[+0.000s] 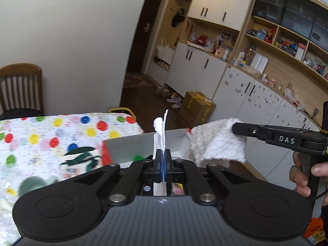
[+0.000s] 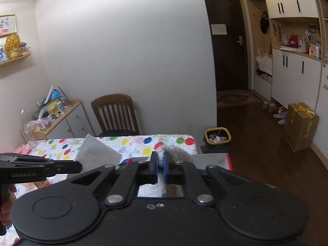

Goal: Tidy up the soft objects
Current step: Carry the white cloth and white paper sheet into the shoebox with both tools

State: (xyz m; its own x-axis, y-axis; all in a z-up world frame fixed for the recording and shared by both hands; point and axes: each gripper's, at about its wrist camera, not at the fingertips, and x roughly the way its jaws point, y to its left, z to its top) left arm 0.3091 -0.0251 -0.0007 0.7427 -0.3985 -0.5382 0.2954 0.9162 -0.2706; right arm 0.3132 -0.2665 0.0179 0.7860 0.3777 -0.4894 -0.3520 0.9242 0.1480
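Observation:
My left gripper [image 1: 163, 156] is shut on a thin white sheet of cloth or tissue [image 1: 160, 132] that stands up edge-on between the pads; the same sheet shows flat in the right wrist view [image 2: 96, 153]. My right gripper [image 2: 160, 160] is shut on a fluffy white towel [image 2: 174, 152], which also shows in the left wrist view [image 1: 217, 141], hanging from the right gripper's fingers [image 1: 246, 130]. Both are held above a grey box [image 1: 143, 145] with a red edge on the table.
The table has a polka-dot cloth [image 1: 51, 135] with green-patterned items [image 1: 82, 157] on it. A wooden chair [image 2: 115, 112] stands behind it. A yellow-rimmed bin [image 2: 217, 136] and a cardboard box [image 2: 301, 125] sit on the floor to the right.

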